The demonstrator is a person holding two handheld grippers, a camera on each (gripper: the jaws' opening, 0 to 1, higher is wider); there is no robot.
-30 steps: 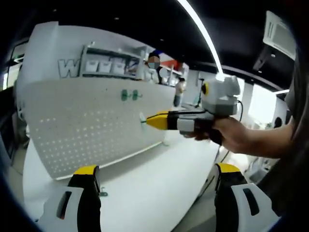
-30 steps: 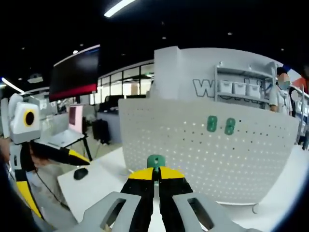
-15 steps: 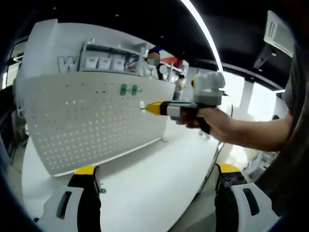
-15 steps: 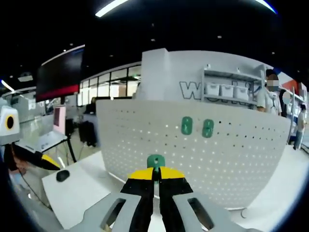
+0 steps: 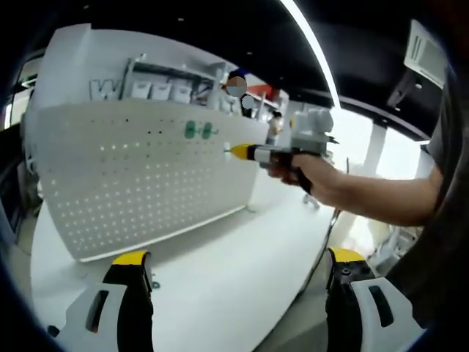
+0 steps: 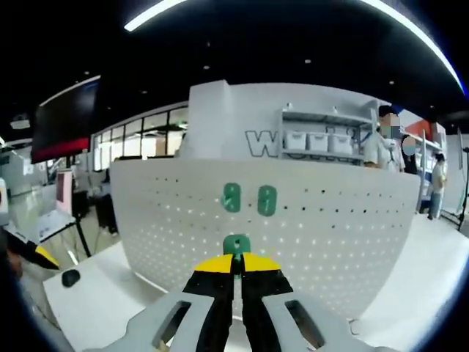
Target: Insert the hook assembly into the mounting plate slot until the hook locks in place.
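Right gripper view: right hand-held gripper (image 6: pixel 236 273) clamped on green hook (image 6: pixel 236 245), facing white pegboard (image 6: pixel 337 220).

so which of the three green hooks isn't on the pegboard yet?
The green hook pinched in the shut right gripper, held in front of the pegboard. The other two hooks sit side by side, mounted higher up.

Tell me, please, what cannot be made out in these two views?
- Right gripper view: the green hook is mostly hidden between the shut jaws of the right hand-held gripper.
- Left gripper view: whether that hook touches the pegboard; too small.
- Both views: which hole it is aimed at.
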